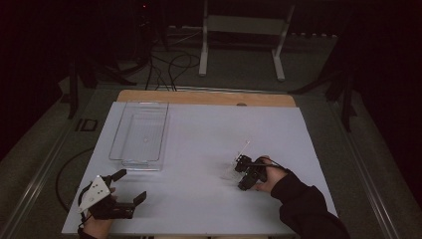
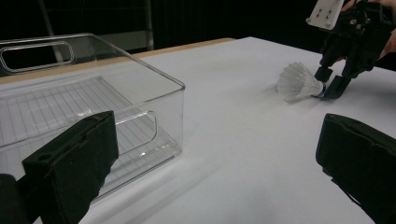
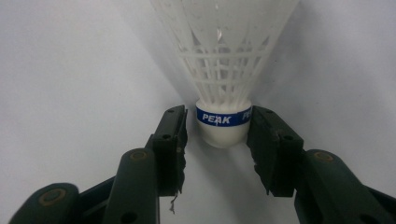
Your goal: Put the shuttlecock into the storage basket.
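Right gripper (image 1: 242, 167) rests low on the white desk (image 1: 199, 149), a shuttlecock (image 1: 243, 149) lying at its tip; left gripper (image 1: 132, 185) gapes wide, holding nothing, near a clear bin (image 1: 142, 132). From the left gripper view, the shuttlecock (image 2: 299, 81) lies on its side. Right gripper view: jaws bracket the cork, contact unclear

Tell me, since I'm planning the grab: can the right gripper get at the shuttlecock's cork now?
Probably yes: the right gripper already straddles the shuttlecock, its jaws on either side of the cork with small gaps and nothing between.
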`<action>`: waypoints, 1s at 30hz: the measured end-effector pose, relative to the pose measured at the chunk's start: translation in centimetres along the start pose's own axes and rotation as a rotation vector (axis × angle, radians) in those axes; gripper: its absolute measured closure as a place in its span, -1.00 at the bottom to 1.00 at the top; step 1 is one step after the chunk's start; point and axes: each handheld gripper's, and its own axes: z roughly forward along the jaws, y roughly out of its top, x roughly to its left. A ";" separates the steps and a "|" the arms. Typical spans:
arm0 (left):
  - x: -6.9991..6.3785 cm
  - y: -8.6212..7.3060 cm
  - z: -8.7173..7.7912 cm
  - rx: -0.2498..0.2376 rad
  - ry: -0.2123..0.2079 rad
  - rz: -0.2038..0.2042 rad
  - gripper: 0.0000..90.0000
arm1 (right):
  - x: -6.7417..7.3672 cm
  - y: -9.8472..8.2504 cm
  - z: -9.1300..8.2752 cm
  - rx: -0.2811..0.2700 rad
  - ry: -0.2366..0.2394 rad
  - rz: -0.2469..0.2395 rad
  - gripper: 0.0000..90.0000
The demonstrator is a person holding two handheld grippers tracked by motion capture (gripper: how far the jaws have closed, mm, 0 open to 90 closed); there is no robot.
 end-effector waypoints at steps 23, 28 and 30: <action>0.0 0.0 0.0 0.006 -0.004 0.000 -1.00 | 0.6 0.4 0.1 0.019 -0.041 -0.105 0.46; 0.0 0.0 0.1 0.006 -0.006 0.001 -1.00 | 0.8 0.2 -0.3 0.019 -0.009 -0.172 0.46; 0.0 0.0 0.1 0.006 -0.005 0.000 -1.00 | 0.9 0.0 -0.3 0.017 0.013 -0.210 0.46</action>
